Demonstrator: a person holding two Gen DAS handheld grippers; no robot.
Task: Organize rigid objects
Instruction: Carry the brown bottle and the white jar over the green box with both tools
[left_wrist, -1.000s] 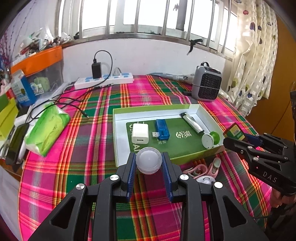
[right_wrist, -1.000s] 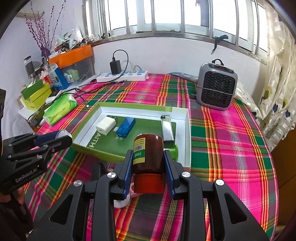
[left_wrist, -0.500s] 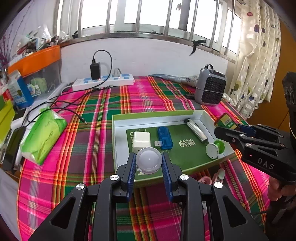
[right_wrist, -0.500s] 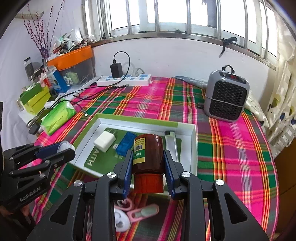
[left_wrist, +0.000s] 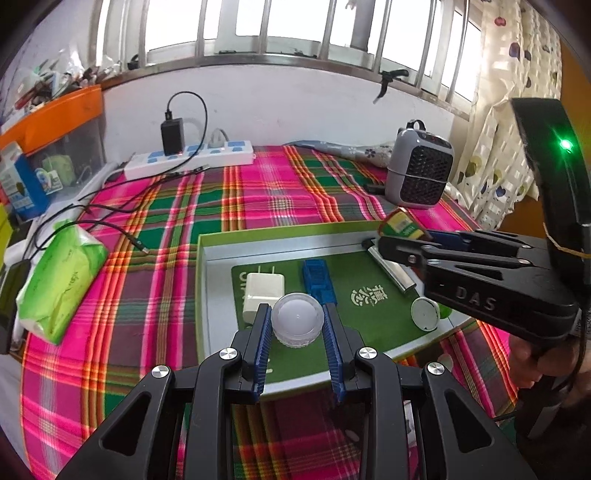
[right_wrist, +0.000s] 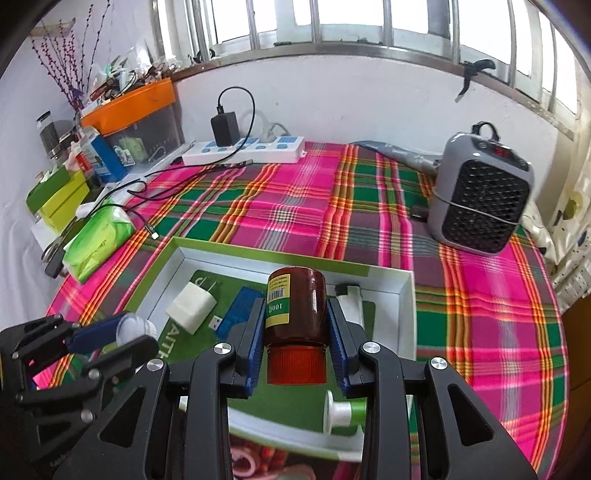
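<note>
— Left gripper (left_wrist: 297, 323)?
— Clamped on a frosted white round jar (left_wrist: 296, 322), hovering above the near edge of the green-rimmed tray (left_wrist: 258, 230).
— Right gripper (right_wrist: 295, 328)?
— Closed around a brown pill bottle (right_wrist: 296, 308), orange cap (right_wrist: 296, 365) toward the camera, above the same tray.
— Inside the tray?
— White plug adapter (left_wrist: 263, 292), blue USB stick (left_wrist: 320, 282), silver lighter (left_wrist: 393, 271), green-and-white spool (left_wrist: 426, 314), all on the green mat.
— Around it?
— Plaid tabletop (right_wrist: 369, 206), grey heater (right_wrist: 480, 192), power strip (right_wrist: 243, 151), green tissue pack (left_wrist: 61, 280).
</note>
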